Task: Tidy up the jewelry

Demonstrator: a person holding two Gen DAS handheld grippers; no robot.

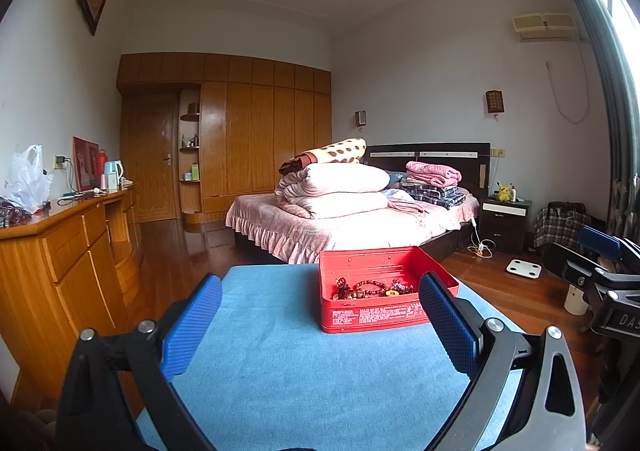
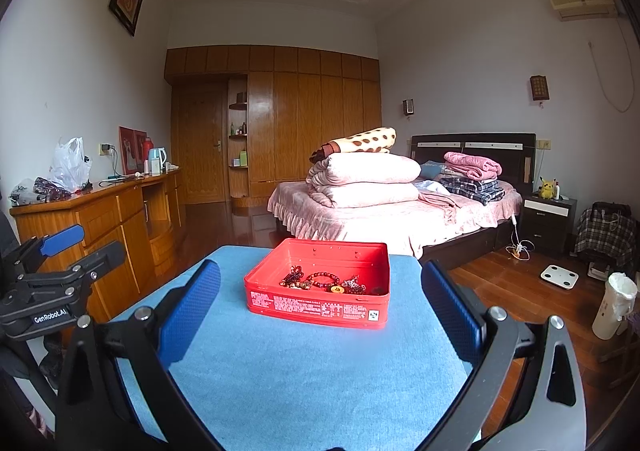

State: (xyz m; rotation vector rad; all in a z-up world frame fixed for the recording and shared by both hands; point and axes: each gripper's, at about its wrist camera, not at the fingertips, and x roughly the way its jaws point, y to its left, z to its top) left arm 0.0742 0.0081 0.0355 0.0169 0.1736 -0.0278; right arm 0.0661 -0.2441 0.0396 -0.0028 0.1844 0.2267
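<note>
Red tin (image 2: 318, 287) sat on blue tabletop (image 2: 304, 375), beads (image 2: 326, 282) piled along its near wall. Tin lay ahead-right of L tool (image 1: 320, 315), dead ahead of R tool (image 2: 320, 311); long axis crosswise. R seemed nearer, better lined up. Both tools level, low over tabletop, wide apart, holding nothing.

"GenRobot.AI" stands on the left hand-held gripper (image 2: 60, 247); the red tin's (image 2: 316, 307) print is illegible.
</note>
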